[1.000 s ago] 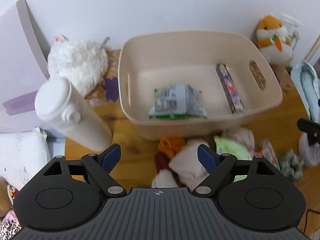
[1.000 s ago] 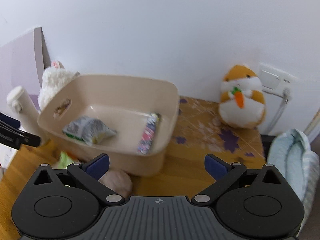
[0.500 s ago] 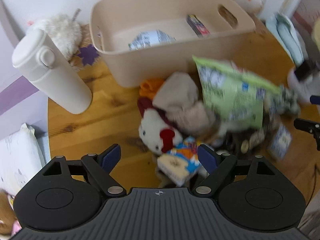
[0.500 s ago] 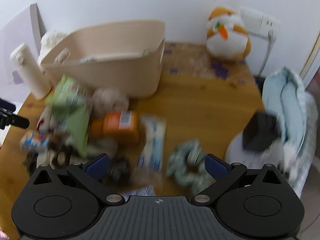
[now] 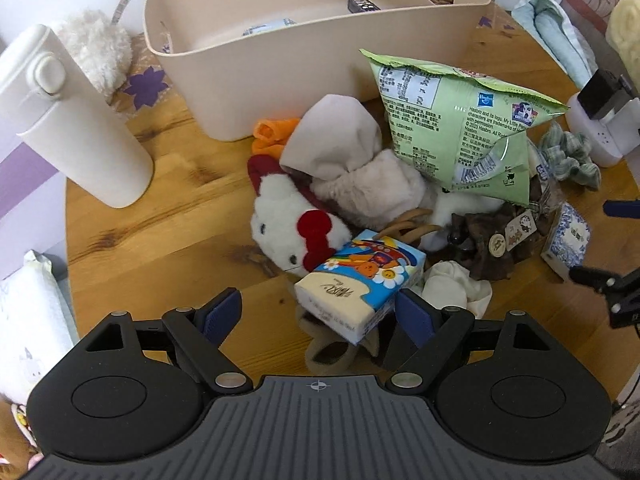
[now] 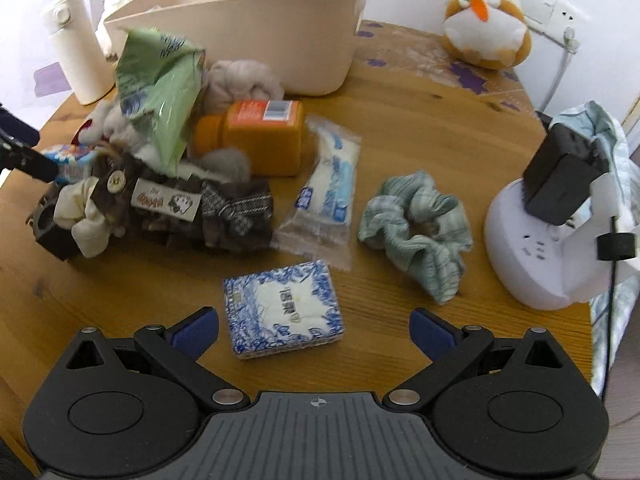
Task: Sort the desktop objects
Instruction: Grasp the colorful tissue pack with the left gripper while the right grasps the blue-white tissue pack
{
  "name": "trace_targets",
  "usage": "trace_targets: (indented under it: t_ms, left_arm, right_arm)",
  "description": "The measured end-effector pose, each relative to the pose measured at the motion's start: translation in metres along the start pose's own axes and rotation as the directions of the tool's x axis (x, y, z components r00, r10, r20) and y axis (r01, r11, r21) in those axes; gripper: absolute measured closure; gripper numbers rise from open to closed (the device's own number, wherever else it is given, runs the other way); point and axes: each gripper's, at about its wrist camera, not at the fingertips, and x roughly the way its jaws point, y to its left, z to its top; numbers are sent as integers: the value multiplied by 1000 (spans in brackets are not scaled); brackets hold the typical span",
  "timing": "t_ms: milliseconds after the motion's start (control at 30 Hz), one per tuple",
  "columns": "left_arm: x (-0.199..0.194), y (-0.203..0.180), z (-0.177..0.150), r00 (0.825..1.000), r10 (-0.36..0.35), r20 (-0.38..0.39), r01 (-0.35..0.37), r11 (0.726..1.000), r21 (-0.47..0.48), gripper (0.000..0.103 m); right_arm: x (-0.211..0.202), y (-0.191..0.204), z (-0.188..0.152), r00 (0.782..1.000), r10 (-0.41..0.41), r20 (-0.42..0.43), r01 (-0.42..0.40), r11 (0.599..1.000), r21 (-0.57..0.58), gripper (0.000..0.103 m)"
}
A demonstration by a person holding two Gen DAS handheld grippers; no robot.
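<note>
Looking down my left gripper [image 5: 318, 310], I see its jaws spread wide, released, around a cartoon-printed tissue pack [image 5: 360, 284] that leans on a white plush cat with a red bow [image 5: 296, 224]. My right gripper [image 6: 314, 328] is likewise released, its fingers either side of a blue-patterned tissue pack [image 6: 282, 314] lying flat on the wooden table [image 6: 420, 128]. Behind the clutter a green snack bag [image 5: 456, 128] stands just beside the beige bin [image 5: 304, 64], with a green scrunchie [image 6: 416, 236] apart to the right.
</note>
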Motion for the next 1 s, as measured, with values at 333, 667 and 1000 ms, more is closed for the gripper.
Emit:
trace_targets:
  t_ms: [333, 667, 1000]
  left_arm:
    - [18, -9, 10, 1000, 6, -11, -6, 999, -45, 18]
    - [22, 0, 8, 998, -49, -38, 44, 991, -128, 42]
    - [13, 4, 0, 998, -56, -32, 50, 981, -186, 51]
  right_arm:
    - [16, 13, 1, 1000, 2, -7, -3, 998, -56, 0]
    - [20, 5, 4, 999, 35, -17, -35, 999, -19, 24]
    - [10, 3, 4, 997, 58, -43, -59, 998, -18, 43]
